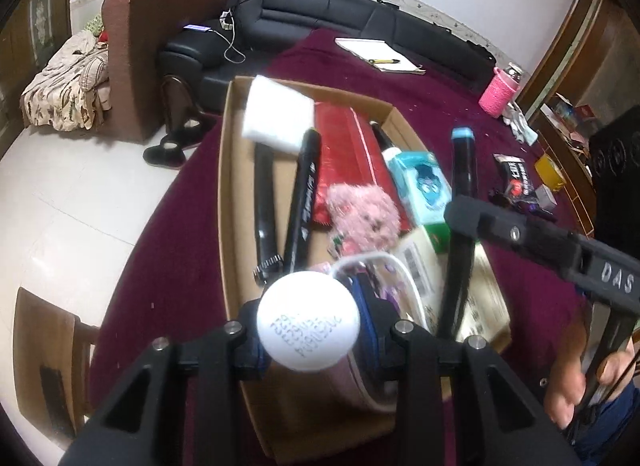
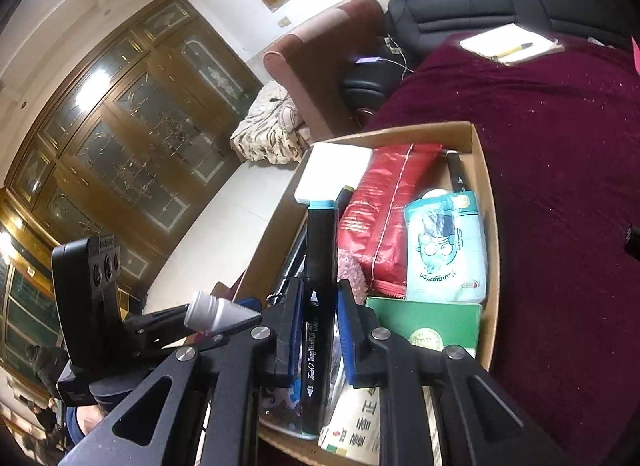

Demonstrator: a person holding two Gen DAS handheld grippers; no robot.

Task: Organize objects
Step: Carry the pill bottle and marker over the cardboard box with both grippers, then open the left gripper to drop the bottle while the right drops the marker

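An open cardboard box [image 1: 225, 185] stands on the maroon tablecloth. Inside it are a white foam block [image 1: 278, 117], a red packet [image 1: 348, 153], a teal tissue pack [image 1: 424, 185], a pink plush [image 1: 366, 221], black markers [image 1: 304, 193] and a green box [image 2: 424, 322]. My left gripper [image 1: 314, 340] hangs over the box's near end, shut on a white-capped tube [image 1: 308, 318]. My right gripper [image 2: 320, 294] is shut on a black marker with a blue cap [image 2: 320, 234], held upright over the right side of the box.
A notebook with a yellow pen [image 1: 380, 55] lies at the table's far side. A bottle in a pink knitted sleeve [image 1: 500, 91] and snack packets [image 1: 516, 181] sit at the right. A black sofa [image 1: 360, 21] lies beyond. A hand [image 1: 576, 386] holds the right gripper.
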